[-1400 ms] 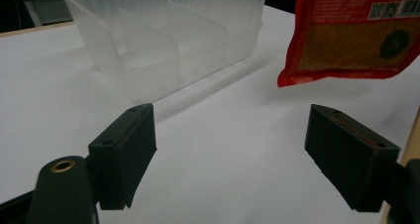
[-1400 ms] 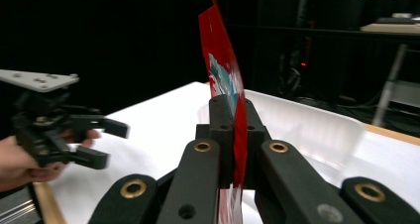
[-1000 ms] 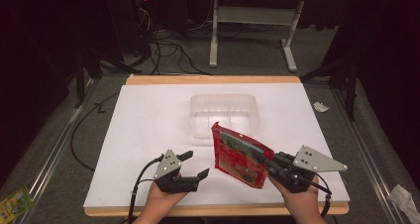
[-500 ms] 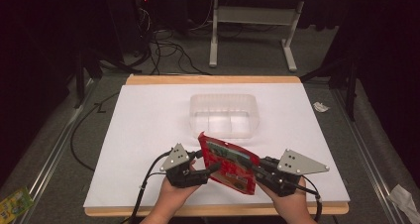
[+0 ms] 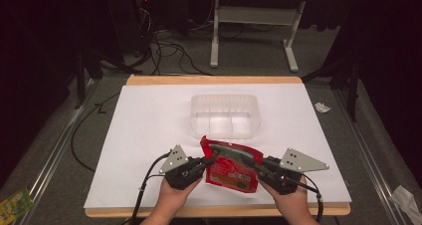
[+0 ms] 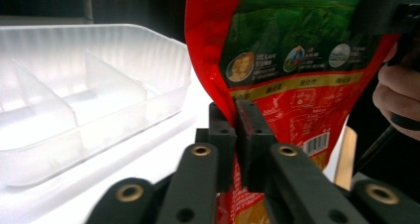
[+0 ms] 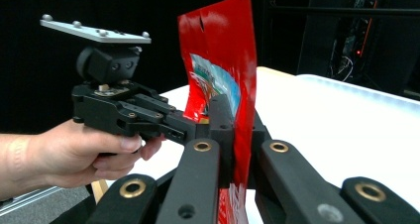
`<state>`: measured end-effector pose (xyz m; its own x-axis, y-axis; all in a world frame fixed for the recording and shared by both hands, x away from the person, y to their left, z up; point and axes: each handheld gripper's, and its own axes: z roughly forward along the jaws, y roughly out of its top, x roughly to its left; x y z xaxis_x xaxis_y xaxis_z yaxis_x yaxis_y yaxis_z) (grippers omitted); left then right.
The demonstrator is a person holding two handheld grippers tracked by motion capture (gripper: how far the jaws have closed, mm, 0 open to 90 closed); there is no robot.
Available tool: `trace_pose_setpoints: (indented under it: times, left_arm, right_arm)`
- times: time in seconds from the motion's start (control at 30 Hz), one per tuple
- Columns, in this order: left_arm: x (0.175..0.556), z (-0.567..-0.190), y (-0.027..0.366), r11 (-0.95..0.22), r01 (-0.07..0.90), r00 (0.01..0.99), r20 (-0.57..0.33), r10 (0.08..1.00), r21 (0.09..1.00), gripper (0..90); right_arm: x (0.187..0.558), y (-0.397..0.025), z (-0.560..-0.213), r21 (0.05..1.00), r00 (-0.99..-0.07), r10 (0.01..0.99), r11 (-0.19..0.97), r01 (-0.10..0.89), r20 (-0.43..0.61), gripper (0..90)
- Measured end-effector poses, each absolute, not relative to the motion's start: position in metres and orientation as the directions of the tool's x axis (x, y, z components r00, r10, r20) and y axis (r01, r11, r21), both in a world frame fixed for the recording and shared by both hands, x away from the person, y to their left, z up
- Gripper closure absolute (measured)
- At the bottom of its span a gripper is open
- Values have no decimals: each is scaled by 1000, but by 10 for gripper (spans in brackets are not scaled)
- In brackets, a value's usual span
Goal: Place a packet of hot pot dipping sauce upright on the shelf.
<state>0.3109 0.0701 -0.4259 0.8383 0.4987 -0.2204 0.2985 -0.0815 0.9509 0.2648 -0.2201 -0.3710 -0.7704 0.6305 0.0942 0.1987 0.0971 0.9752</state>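
**Red pouch held between two grippers, near edge of the white table**

The red pouch (image 5: 231,166) hangs between the two grippers, just in front of the clear divided tray (image 5: 226,115) on the side nearer the person, not touching it. The left gripper (image 5: 209,162) is clamped on the pouch's left edge; in the left gripper view its jaws stand closed with the red film (image 6: 277,85) pinched between them. The right gripper (image 5: 253,166) is clamped on the opposite edge; in the right gripper view the pouch (image 7: 225,80) rises upright out of the closed jaws. The left hand (image 5: 174,194) and right hand (image 5: 288,201) hold the grippers low, nearer the person than the tray, over the white table (image 5: 149,125).
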Motion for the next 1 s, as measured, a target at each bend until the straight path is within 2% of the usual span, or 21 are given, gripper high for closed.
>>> trace_pose_setpoints:
  times: [0.1, 0.37, 0.4, 0.43, 0.47, 0.5, 0.57, 0.67, 0.83, 0.9, 1.0]
  left_arm:
    - [308, -427, 69, -103, 276, 838, -186, 513, 956, 894]
    - [306, -430, 66, -128, 270, 840, -168, 516, 954, 897]
    - [305, -431, 67, -126, 269, 840, -169, 516, 955, 897]
    - [305, -431, 67, -126, 269, 840, -169, 516, 955, 896]
    - [305, -431, 67, -124, 275, 839, -175, 515, 953, 895]
    - [305, -431, 68, -125, 275, 839, -175, 516, 953, 895]
    - [305, -432, 68, -128, 275, 838, -173, 518, 953, 895]
    - [305, -432, 68, -135, 278, 836, -171, 522, 951, 891]
    - [306, -433, 69, -137, 285, 832, -174, 526, 949, 887]
    - [306, -433, 70, -141, 285, 832, -172, 527, 948, 886]
    - [306, -433, 70, -148, 281, 832, -164, 530, 948, 883]
  right_arm:
    - [265, -222, -374, 973, -767, 635, 103, 209, 97, 898]
    - [267, -228, -383, 965, -764, 635, 106, 238, 118, 860]
    - [268, -230, -383, 964, -766, 632, 112, 240, 117, 788]
    - [268, -230, -383, 964, -766, 632, 112, 240, 117, 788]
    - [268, -230, -386, 958, -760, 637, 119, 262, 128, 668]
    - [268, -230, -386, 958, -760, 637, 119, 262, 128, 668]
    - [270, -230, -392, 945, -765, 626, 134, 297, 152, 583]
    - [273, -227, -405, 922, -764, 621, 171, 349, 174, 517]
    - [276, -222, -416, 905, -766, 616, 199, 376, 183, 533]
    - [277, -218, -424, 896, -781, 598, 230, 381, 178, 601]
    - [277, -217, -428, 888, -784, 596, 249, 387, 174, 631]
